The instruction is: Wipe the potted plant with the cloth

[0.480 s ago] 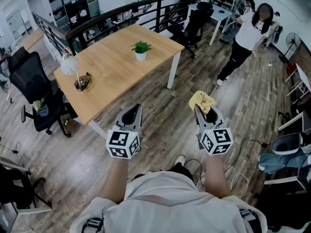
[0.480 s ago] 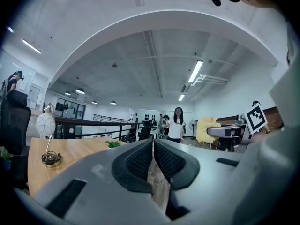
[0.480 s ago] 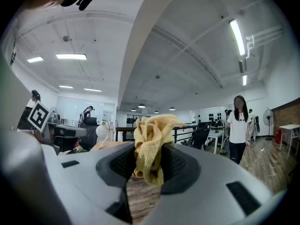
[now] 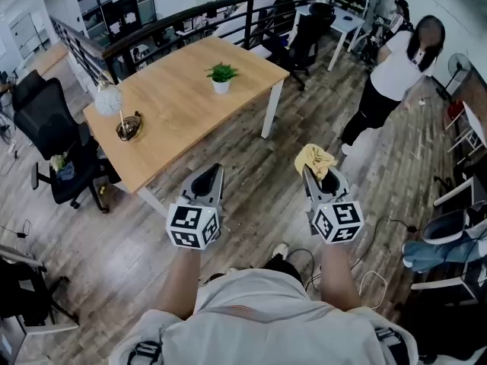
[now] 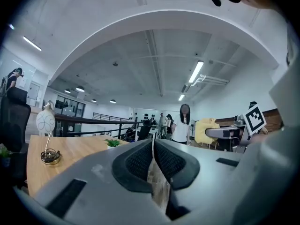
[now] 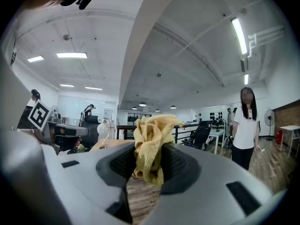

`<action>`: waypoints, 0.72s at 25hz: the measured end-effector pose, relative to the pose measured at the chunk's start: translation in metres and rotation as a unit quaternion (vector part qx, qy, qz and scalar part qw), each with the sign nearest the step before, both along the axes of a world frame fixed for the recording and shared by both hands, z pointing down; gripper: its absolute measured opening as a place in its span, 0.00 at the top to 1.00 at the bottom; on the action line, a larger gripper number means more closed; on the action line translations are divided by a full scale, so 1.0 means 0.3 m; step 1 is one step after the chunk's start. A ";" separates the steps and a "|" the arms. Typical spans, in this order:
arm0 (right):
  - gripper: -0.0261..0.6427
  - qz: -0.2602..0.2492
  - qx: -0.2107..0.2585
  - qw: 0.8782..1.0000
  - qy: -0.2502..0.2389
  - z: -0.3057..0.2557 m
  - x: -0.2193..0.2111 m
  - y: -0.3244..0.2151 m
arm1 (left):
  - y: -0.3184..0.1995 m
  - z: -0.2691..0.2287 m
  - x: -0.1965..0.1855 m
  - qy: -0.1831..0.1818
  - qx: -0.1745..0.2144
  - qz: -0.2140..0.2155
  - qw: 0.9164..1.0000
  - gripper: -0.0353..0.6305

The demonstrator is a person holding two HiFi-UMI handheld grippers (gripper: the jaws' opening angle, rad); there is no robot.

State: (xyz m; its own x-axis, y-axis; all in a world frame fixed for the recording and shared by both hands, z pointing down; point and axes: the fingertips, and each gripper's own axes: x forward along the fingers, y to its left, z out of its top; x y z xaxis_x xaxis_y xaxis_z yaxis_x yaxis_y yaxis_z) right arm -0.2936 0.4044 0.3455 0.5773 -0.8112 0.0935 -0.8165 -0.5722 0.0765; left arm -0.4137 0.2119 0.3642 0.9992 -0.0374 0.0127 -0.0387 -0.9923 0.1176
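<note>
Yellow cloth [image 6: 151, 142] sits bunched between the right gripper's [image 4: 312, 172] fingers [image 6: 180, 165], which are clenched on it, with most of it standing up above them. The left gripper [image 4: 214, 172] is clenched on nothing, its fingers [image 5: 138, 163] pressed together. Both are held level over the wood floor [image 4: 251, 204], well apart from the potted plant [image 4: 221, 77], which stands upright toward the far end of the bench [image 4: 183, 120]. The step in hand looks like the approach, so closing in on the bench comes first. After that, I judge, the loose upper fold of the cloth should meet the leaves [image 4: 221, 72] in light strokes, since so small a pot [image 4: 221, 87] could tip. The empty left gripper could open and steady it.
</note>
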 end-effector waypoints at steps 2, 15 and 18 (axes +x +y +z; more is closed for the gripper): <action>0.69 -0.003 -0.006 1.000 0.001 0.004 0.003 -0.012 | -0.011 0.003 0.001 0.001 -0.004 -0.002 1.000 0.91; 0.68 -0.015 0.024 0.999 -0.035 0.023 0.241 -0.073 | -0.085 0.045 0.217 -0.010 -0.023 -0.008 1.000 0.91; 0.68 -0.027 0.029 0.998 -0.041 0.026 0.352 -0.135 | -0.135 0.029 0.307 -0.013 -0.016 -0.019 1.000 0.91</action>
State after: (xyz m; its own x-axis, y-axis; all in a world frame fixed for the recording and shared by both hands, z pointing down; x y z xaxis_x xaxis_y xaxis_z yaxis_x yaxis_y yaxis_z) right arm -0.1880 0.3637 0.3532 0.5242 -0.8467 0.0911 -0.8489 -0.5280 -0.0238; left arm -0.3217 0.1714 0.3730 0.9964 -0.0750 0.0404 -0.0802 -0.9857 0.1481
